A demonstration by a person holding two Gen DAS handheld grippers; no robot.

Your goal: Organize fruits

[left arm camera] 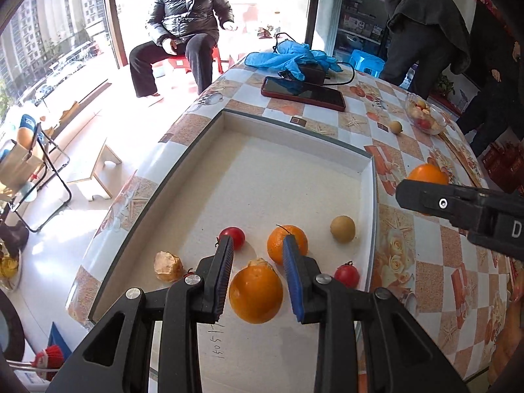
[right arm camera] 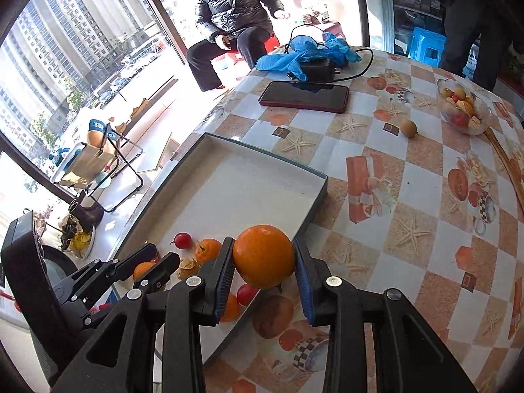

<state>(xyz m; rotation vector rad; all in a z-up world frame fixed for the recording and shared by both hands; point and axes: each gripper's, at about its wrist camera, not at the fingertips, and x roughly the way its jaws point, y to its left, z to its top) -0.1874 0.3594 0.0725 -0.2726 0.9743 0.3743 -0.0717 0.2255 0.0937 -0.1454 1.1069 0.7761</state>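
A white shallow tray (left arm camera: 366, 163) lies on the patterned table. In it are two oranges (left arm camera: 255, 294) (left arm camera: 278, 240), two small red fruits (left arm camera: 237, 236) (left arm camera: 347, 275), a tan round fruit (left arm camera: 342, 228) and a husked fruit (left arm camera: 167, 266). My left gripper (left arm camera: 258, 255) is open, its fingers on either side of the near orange, not touching it. My right gripper (right arm camera: 264, 255) is shut on a large orange (right arm camera: 263, 255), held above the tray's right edge (right arm camera: 314, 203). It also shows in the left wrist view (left arm camera: 425, 173).
A glass bowl of fruit (right arm camera: 465, 111) and a loose tan fruit (right arm camera: 408, 127) sit at the table's far right. A phone (right arm camera: 304, 96), a charger and blue gloves (right arm camera: 304, 50) lie at the far edge. People sit and stand beyond the table.
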